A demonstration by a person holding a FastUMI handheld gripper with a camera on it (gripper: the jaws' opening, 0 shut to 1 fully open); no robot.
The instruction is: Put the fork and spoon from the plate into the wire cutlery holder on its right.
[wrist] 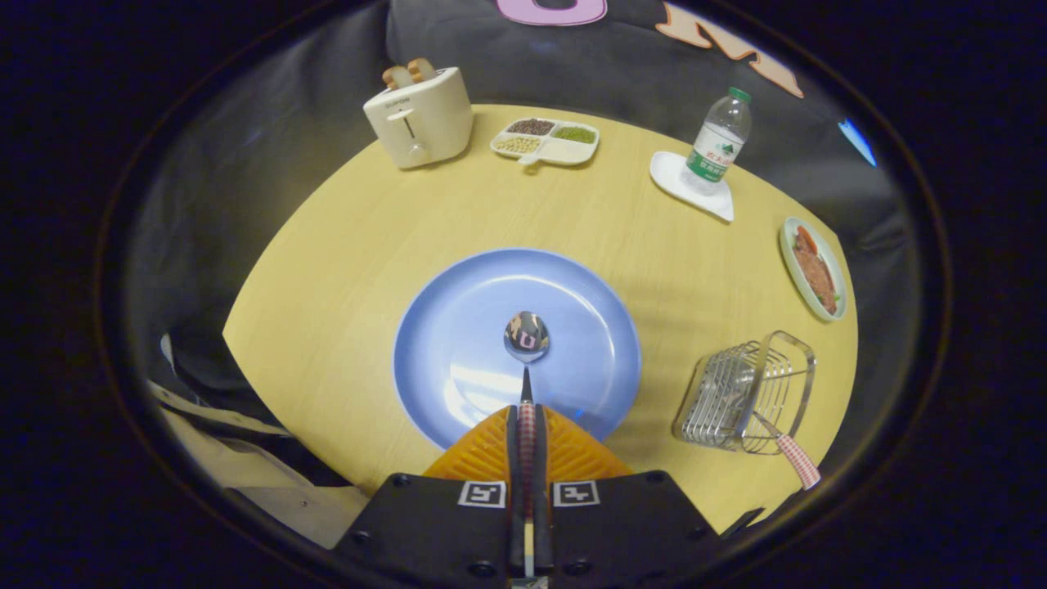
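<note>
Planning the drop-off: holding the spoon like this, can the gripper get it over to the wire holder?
Probably yes. The gripper is shut on the spoon by its handle, above the blue plate. Bare tabletop lies between plate and wire holder, whose top is open, though one checked-handled utensil already leans in it.

Gripper point(527, 446) with ridged fingers, black body, 2 square markers, screws

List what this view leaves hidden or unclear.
- Spoon handle: the part clamped in the hand-held gripper is covered by its fingers.
- Holder: one checked handle sticks out; the wires blur its head, so fork or not is unclear.
- Bottle label: too small to read.
- Divided dish fillings: too small to identify.
</note>
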